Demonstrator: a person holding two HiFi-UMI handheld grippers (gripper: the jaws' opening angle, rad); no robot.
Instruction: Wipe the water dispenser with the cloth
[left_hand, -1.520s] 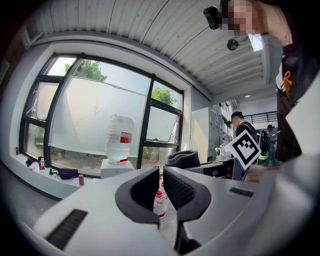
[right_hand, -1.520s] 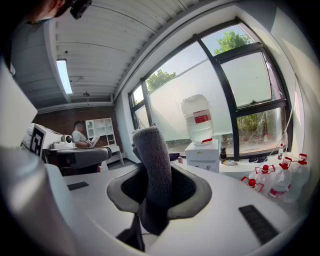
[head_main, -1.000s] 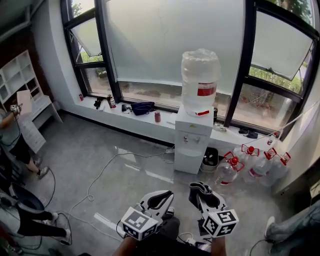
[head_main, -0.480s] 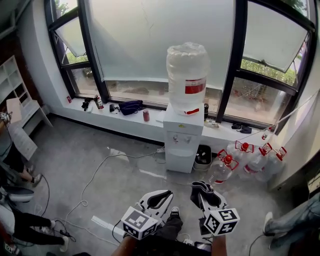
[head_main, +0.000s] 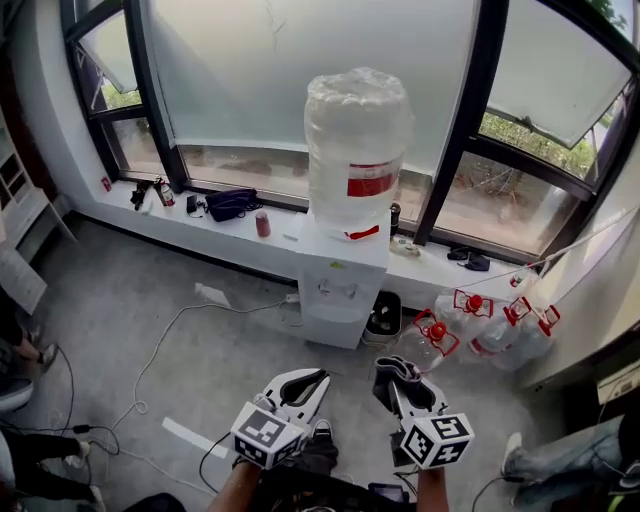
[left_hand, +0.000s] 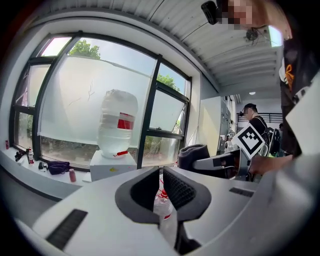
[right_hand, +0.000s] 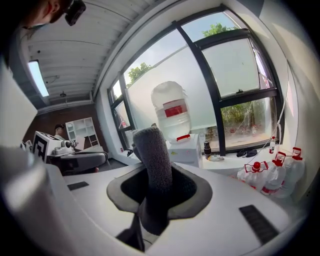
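The white water dispenser (head_main: 335, 285) stands against the window sill, with a big plastic-wrapped bottle (head_main: 357, 150) on top. It is a few steps ahead of both grippers. My right gripper (head_main: 398, 374) is shut on a dark grey cloth (head_main: 402, 368), which sticks up between its jaws. In the right gripper view the cloth (right_hand: 152, 150) covers the middle and the dispenser (right_hand: 186, 147) shows behind it. My left gripper (head_main: 318, 377) is shut and holds nothing. In the left gripper view the dispenser (left_hand: 111, 170) shows beyond and to the left of the closed jaws (left_hand: 161, 174).
Several spare water bottles with red caps (head_main: 480, 330) stand on the floor right of the dispenser. A dark bin (head_main: 383, 315) sits beside it. A black bag (head_main: 232, 203) and a red can (head_main: 262, 224) rest on the sill. A cable (head_main: 160, 350) snakes across the floor.
The dispenser has grown larger and slid left in the head view as I came closer. Both grippers keep their pose, the cloth still held in the right one.
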